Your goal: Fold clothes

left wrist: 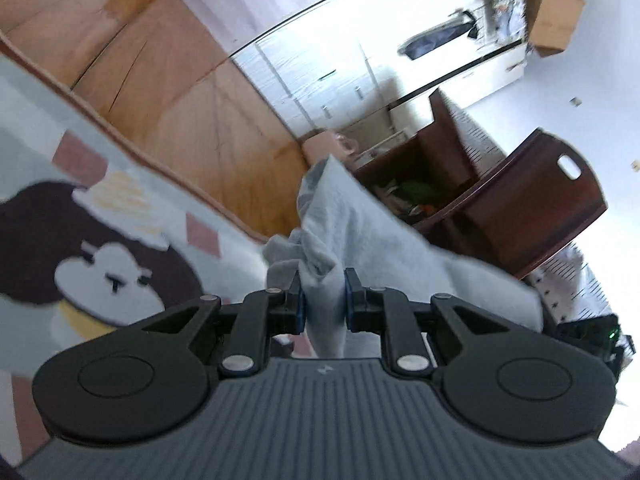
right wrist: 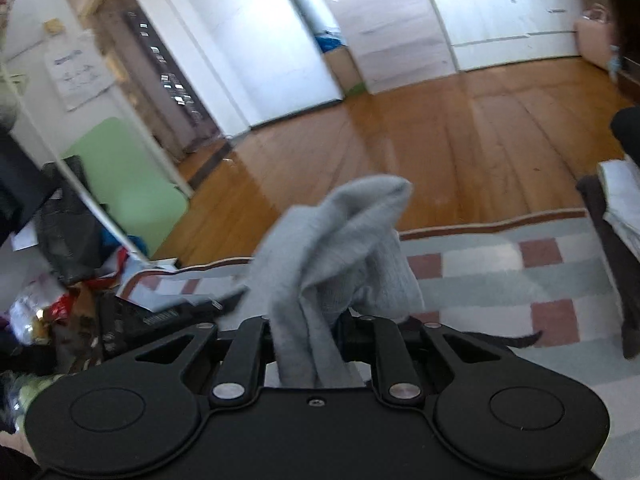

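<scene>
Left wrist view: wooden floor (left wrist: 208,128) behind, a cartoon rug (left wrist: 100,240) below, and the left tool (left wrist: 322,296) is pinched tight on a bunched pale grey garment (left wrist: 360,232) lifted in the air. Right wrist view: the same floor (right wrist: 440,140) and a checked rug (right wrist: 500,276); the right tool (right wrist: 310,324) clamps the grey cloth (right wrist: 332,248), folds spilling over its tips.

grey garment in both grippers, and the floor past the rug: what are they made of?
Grey garment: looks like soft knit, probably cotton or fleece; matte, fuzzy surface, limp folds, pinched by the left gripper and right gripper. Floor: looks like wood planks or laminate; plank seams, warm brown, glossy reflections.
</scene>
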